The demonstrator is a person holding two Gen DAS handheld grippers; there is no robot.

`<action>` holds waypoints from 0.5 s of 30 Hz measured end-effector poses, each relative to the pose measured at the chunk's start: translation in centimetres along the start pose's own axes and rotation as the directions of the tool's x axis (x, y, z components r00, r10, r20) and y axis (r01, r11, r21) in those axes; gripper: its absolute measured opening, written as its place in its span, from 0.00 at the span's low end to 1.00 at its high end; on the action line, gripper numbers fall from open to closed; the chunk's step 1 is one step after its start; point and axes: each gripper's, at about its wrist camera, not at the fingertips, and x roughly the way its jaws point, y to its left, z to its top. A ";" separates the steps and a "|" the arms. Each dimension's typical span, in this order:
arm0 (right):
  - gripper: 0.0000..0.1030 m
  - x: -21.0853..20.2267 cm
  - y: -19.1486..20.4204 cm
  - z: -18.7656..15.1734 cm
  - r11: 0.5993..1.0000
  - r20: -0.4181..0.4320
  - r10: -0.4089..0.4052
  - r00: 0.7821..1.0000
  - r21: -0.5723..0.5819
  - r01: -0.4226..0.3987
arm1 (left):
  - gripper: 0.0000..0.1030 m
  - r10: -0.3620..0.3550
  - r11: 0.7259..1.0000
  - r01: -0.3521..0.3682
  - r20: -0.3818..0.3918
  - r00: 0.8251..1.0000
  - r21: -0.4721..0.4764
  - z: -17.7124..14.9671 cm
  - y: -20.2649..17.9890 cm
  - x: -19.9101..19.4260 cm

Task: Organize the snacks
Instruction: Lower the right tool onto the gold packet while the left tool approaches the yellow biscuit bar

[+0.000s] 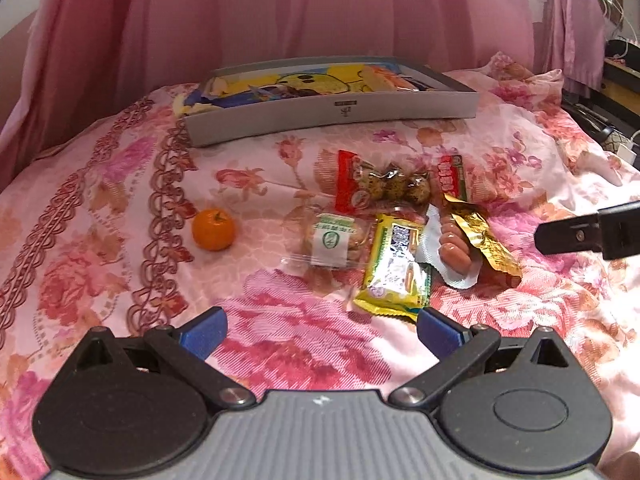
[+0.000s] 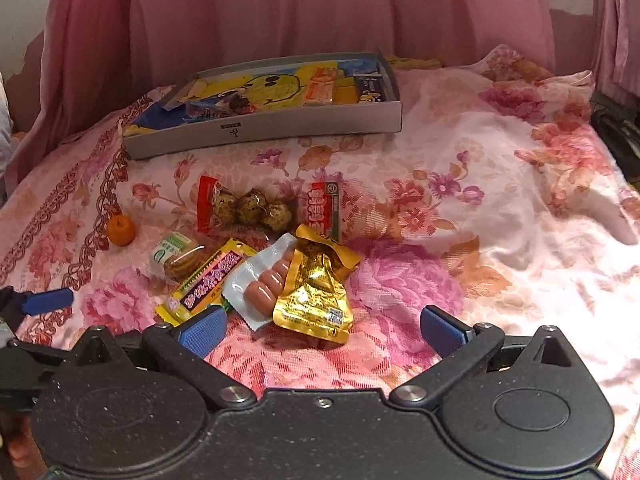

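Note:
A pile of snacks lies on the floral bedspread: a quail-egg pack (image 1: 380,184) (image 2: 248,208), a clear biscuit pack (image 1: 332,240) (image 2: 176,256), a yellow bar (image 1: 394,268) (image 2: 204,280), a sausage pack (image 1: 452,248) (image 2: 260,284) and a gold pouch (image 1: 488,240) (image 2: 316,288). A small orange (image 1: 213,229) (image 2: 120,230) sits apart to the left. Behind stands a grey shallow box (image 1: 332,114) (image 2: 260,130) with a few snacks inside. My left gripper (image 1: 320,330) hovers open just short of the yellow bar. My right gripper (image 2: 322,330) is open near the gold pouch.
Pink curtains hang behind the bed. The bedspread (image 2: 500,240) stretches bare to the right of the pile. The right gripper's finger (image 1: 580,234) shows at the left wrist view's right edge. Dark cables and furniture (image 1: 616,80) lie past the bed's right side.

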 end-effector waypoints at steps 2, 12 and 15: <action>0.99 0.6 -0.2 0.3 1.000 -0.015 0.016 1.000 0.002 -0.016 | 1.00 -0.006 1.000 0.006 -0.003 1.000 0.006 0.1 -0.2 0.4; 0.97 5.2 -2.3 1.7 0.996 -0.089 0.050 0.995 0.072 -0.044 | 1.00 -0.055 0.996 0.055 -0.003 0.998 0.068 0.5 -1.8 2.9; 0.92 6.4 -3.0 1.8 0.990 -0.104 0.075 0.992 0.124 -0.062 | 1.00 -0.077 0.992 0.079 -0.015 0.997 0.103 0.7 -2.6 3.9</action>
